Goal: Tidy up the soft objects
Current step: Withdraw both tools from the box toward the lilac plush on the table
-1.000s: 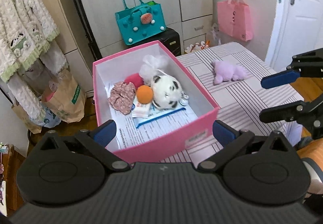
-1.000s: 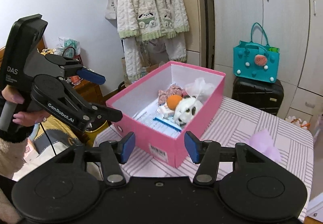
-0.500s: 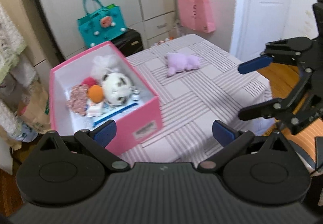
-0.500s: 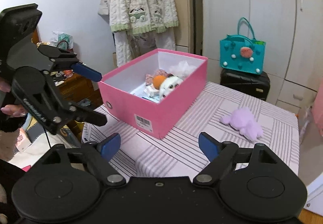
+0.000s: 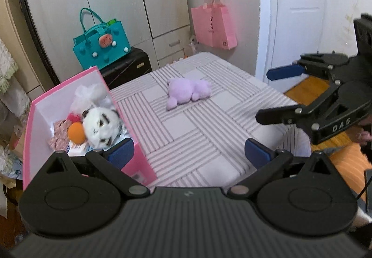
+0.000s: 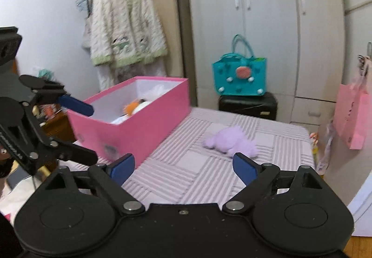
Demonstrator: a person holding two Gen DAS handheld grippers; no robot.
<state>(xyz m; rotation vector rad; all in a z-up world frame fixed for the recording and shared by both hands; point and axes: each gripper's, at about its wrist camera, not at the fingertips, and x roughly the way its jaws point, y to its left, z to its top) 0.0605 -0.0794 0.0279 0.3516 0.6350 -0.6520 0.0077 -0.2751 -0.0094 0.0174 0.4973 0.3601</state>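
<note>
Bedroom-ish setting with grey wardrobes behind, and a striped table (image 5: 209, 132) in the middle of it all. Purple plush toy (image 5: 188, 93) lies on the cloth out in the open, well apart from the pink box (image 5: 139, 165) at the table's left edge. Inside the box there's a white plush with black patches (image 5: 100, 125) touching an orange ball (image 5: 76, 133), plus some floral fabric and papers that are half hidden by the wall and too blurry to name. Left tongs (image 5: 189, 153) are spread wide with nothing between them, right tongs (image 6: 183, 166) likewise spread and empty, both above the near side of the table. Right view is motion-smeared, so the box contents there are mush.
</note>
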